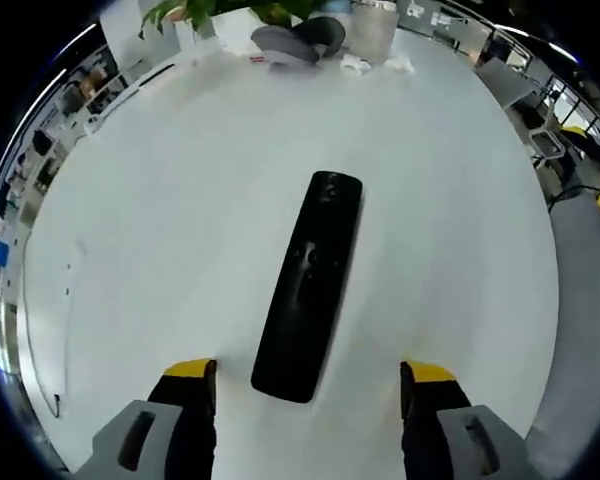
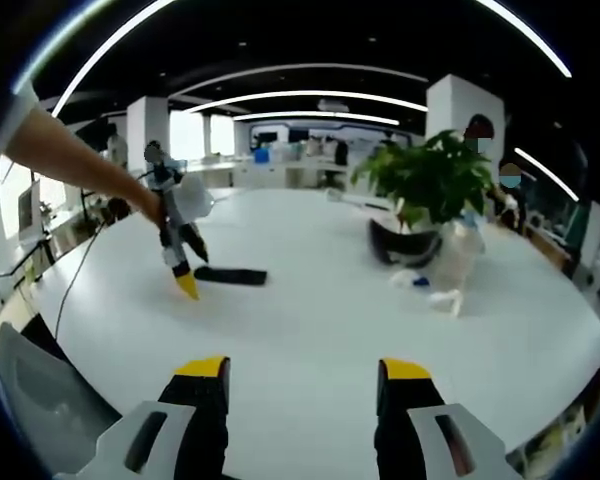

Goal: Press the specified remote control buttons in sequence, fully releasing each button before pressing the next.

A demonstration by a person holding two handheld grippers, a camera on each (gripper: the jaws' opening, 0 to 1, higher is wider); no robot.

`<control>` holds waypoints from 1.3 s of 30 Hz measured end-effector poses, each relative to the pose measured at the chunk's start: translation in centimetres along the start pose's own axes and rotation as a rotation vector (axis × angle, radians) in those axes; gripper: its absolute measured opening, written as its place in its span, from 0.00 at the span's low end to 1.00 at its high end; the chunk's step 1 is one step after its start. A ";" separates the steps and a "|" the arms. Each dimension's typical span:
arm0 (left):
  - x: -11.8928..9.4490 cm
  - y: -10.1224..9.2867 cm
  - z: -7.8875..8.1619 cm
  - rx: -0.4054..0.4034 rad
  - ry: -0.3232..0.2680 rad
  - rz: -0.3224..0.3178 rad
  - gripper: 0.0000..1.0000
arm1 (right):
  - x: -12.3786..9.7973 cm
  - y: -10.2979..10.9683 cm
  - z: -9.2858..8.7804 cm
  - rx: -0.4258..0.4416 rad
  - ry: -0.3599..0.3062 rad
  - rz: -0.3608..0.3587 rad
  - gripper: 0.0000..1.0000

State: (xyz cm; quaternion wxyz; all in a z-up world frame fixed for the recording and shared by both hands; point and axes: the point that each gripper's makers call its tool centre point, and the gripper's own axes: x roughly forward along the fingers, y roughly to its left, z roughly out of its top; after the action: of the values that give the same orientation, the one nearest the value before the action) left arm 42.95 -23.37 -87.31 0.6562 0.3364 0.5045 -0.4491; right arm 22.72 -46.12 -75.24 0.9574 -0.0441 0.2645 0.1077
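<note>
A long black remote control (image 1: 310, 285) lies flat on the white table (image 1: 160, 230), its buttons facing up. My left gripper (image 1: 310, 375) stands open just above the remote's near end, one yellow-tipped jaw on each side and nothing held. In the right gripper view the same remote (image 2: 230, 275) lies far off at the left, with the left gripper (image 2: 187, 285) held by a person's arm and pointing down at its left end. My right gripper (image 2: 303, 370) is open over bare table (image 2: 310, 310), well away from the remote.
A potted green plant (image 2: 425, 180) in a dark pot (image 2: 398, 245) stands at the back right with a clear container (image 2: 462, 250) and crumpled white paper (image 2: 420, 280) beside it. A thin cable (image 2: 80, 280) runs off the table's left edge. Office desks lie beyond.
</note>
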 end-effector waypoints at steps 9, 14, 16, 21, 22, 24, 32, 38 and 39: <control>-0.1 -0.2 -0.1 0.026 0.004 -0.007 0.73 | 0.0 0.1 -0.1 -0.001 0.002 0.002 0.57; 0.0 -0.4 0.1 0.056 0.025 -0.013 0.67 | 0.0 0.1 0.0 -0.002 0.000 0.004 0.57; -0.1 -0.4 0.2 0.070 0.036 -0.015 0.63 | 0.0 0.1 0.0 -0.002 0.000 0.004 0.57; -0.1 -0.2 0.3 0.095 0.071 -0.018 0.54 | -0.1 0.1 -0.1 -0.005 0.003 0.002 0.57; -0.2 -0.3 0.3 0.098 0.080 -0.018 0.54 | -0.1 0.0 -0.1 -0.004 0.002 0.001 0.57; -0.3 -0.4 0.2 0.109 0.088 -0.019 0.51 | -0.1 0.0 -0.1 -0.007 0.005 0.002 0.57; -0.3 -0.3 0.3 0.154 0.100 -0.019 0.33 | 0.0 0.1 -0.1 -0.005 0.001 0.006 0.57; -0.2 -0.4 0.3 0.169 0.128 -0.004 0.24 | 0.0 0.1 -0.1 -0.004 0.002 0.005 0.56; -0.2 -0.5 0.3 0.168 0.131 -0.002 0.24 | 0.0 0.1 -0.1 -0.006 0.004 0.005 0.56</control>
State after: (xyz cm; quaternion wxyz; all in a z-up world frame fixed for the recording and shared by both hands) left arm 42.60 -23.80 -87.00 0.5907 0.4185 0.5074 -0.4675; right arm 22.66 -46.04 -75.31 0.9564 -0.0467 0.2660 0.1108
